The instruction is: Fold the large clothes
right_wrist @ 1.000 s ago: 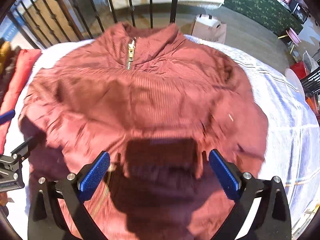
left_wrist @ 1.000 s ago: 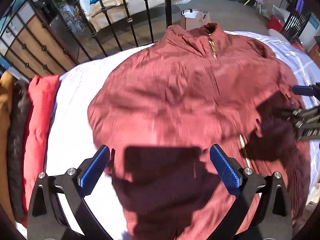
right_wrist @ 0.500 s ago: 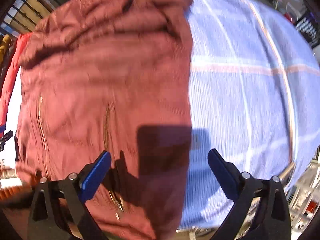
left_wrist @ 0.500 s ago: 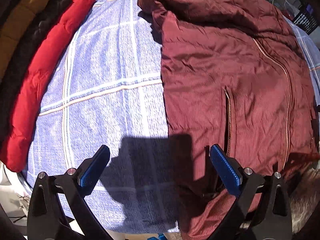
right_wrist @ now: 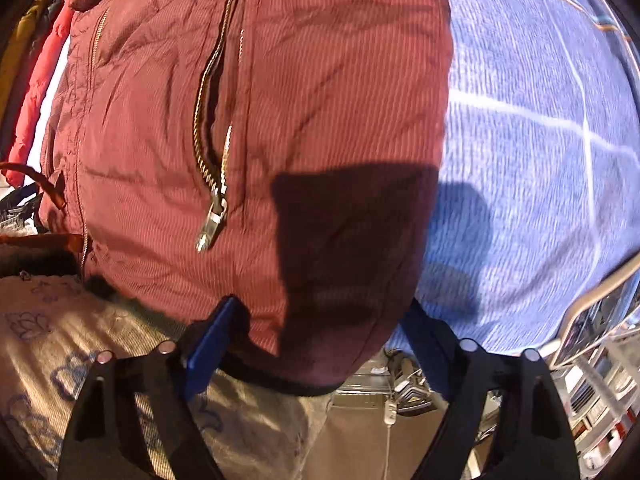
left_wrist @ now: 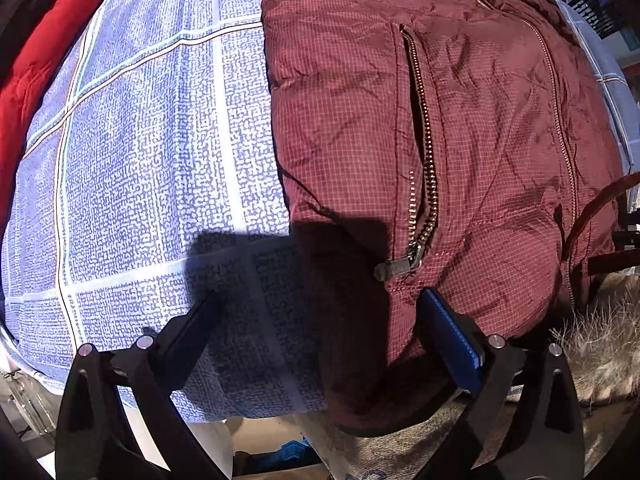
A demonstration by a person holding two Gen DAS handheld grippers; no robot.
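Your left gripper [left_wrist: 320, 320] stands apart and your right gripper [right_wrist: 320, 320] is closing, each straddling a hem corner of the maroon jacket [left_wrist: 460, 120] at 6 o'clock on the bedspread [left_wrist: 140, 140]. Pinch only the top layer and the slick shell slips free.

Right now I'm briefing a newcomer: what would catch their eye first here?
The maroon jacket fills both views, spread on the blue checked bedspread with its hem at the bed's near edge. Its brass pocket zipper gapes open. A red coat lies along the bedspread's far side.
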